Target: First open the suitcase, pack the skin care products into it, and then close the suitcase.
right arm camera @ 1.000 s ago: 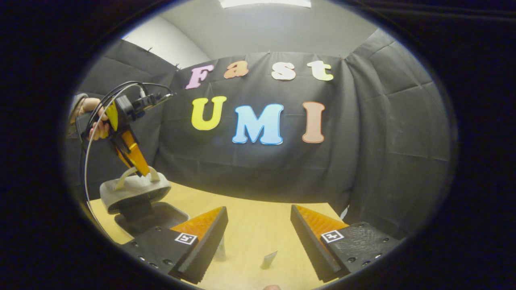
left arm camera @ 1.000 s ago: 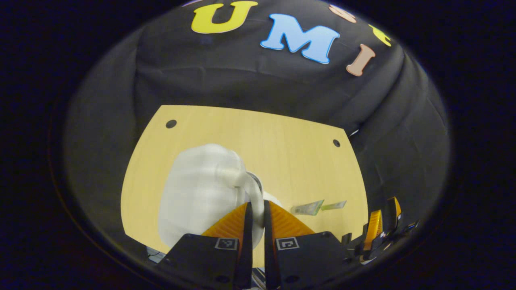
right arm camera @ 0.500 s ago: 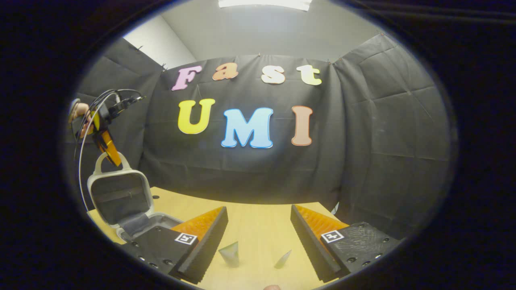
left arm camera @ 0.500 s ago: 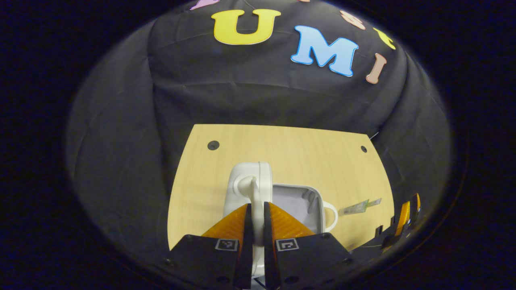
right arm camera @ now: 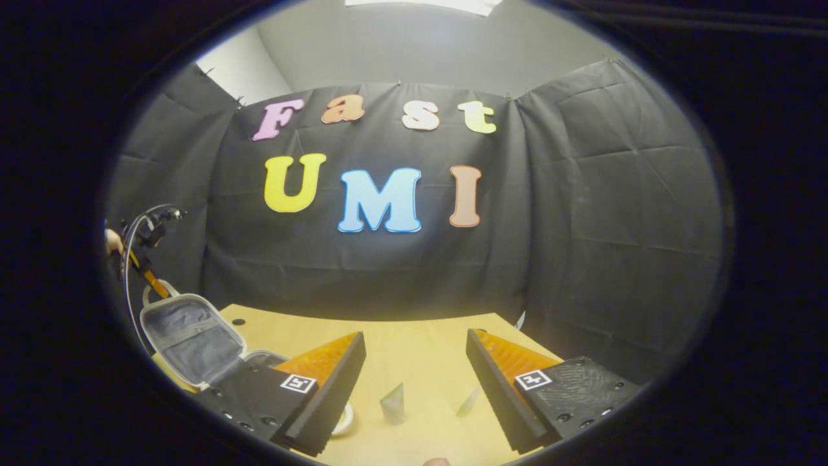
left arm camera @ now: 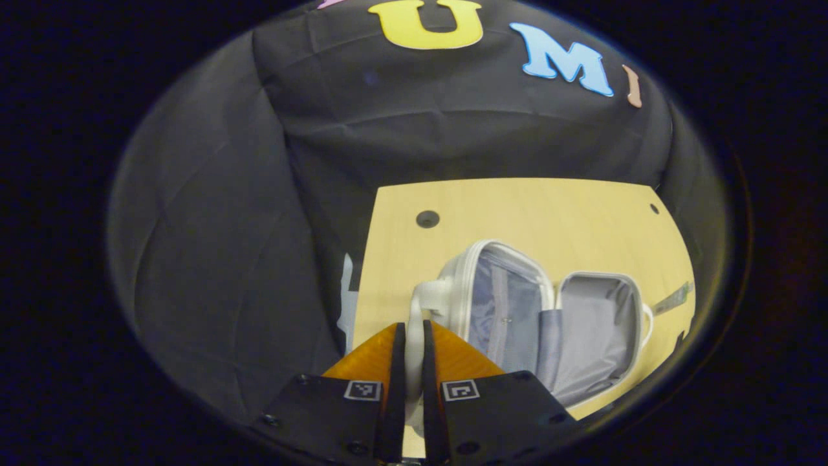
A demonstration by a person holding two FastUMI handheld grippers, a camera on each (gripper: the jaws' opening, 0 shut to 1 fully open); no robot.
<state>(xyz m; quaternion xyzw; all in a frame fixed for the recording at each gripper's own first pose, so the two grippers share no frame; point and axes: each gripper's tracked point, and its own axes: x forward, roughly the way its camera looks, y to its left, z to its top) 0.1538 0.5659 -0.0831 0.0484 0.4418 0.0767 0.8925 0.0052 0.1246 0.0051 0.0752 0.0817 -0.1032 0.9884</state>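
Black cloth hangs behind and beside a pale wooden table [left arm camera: 537,207], which has small dark round holes near its far corners.

On the table lies a small white suitcase [left arm camera: 550,323], spread open in two halves with grey lining showing in both. In the left gripper view the lid half [left arm camera: 498,304] is swung out toward the table's left edge, and the base half [left arm camera: 601,336] lies beside it on the right. A white handle [left arm camera: 430,298] sticks out from the lid's edge. The left tool [left arm camera: 409,349] has its two orange fingers pressed together on this handle, with the white loop running down between them.

In the right gripper view the same suitcase [right arm camera: 187,336] sits at the far left of the table, lid tilted up and back, with the left tool [right arm camera: 152,281] at the lid's top handle and a bit of a hand [right arm camera: 113,241] and dark cables behind it.

The right tool [right arm camera: 414,362] hovers over the near part of the table with its fingers spread wide and nothing between them. Between and beyond its fingers, two small skin care sachets lie on the wood: a greenish sachet [right arm camera: 393,402] and a thinner sachet [right arm camera: 467,402] just to its right, a little apart. One sachet [left arm camera: 673,299] also shows at the right edge of the left gripper view, past the suitcase base.
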